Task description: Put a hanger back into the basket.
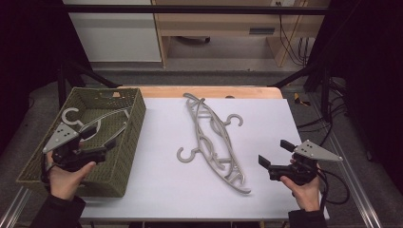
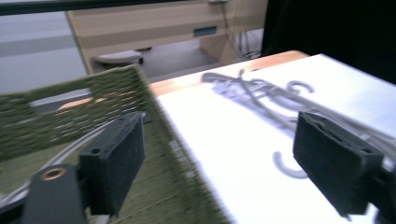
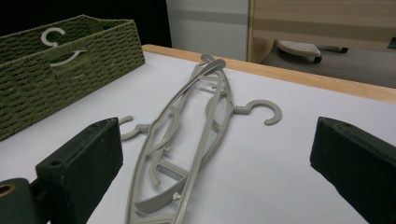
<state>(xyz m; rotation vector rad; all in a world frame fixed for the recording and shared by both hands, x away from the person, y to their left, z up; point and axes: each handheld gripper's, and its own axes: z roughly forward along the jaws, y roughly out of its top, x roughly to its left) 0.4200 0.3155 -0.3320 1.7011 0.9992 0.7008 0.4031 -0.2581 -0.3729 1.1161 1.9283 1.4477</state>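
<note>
Two or three grey plastic hangers [image 1: 214,137] lie stacked on the white table [image 1: 161,190], hooks sticking out to either side. Another grey hanger [image 1: 95,121] rests inside the green woven basket [image 1: 135,118] at the left. My left gripper [image 1: 102,140] hovers open over the basket's right side, holding nothing. My right gripper [image 1: 273,152] stands open just right of the stack's near end, apart from it. In the right gripper view the hangers [image 3: 187,126] lie ahead between the wide jaws of the right gripper [image 3: 217,140]. The left gripper [image 2: 219,135] straddles the basket [image 2: 93,88] wall.
A wooden strip [image 1: 209,91] edges the table's far side. Beyond it are a floor, a white cabinet [image 1: 114,38] and a wooden desk [image 1: 228,23]. Black frame bars stand at both sides, and cables [image 1: 332,128] hang at the right.
</note>
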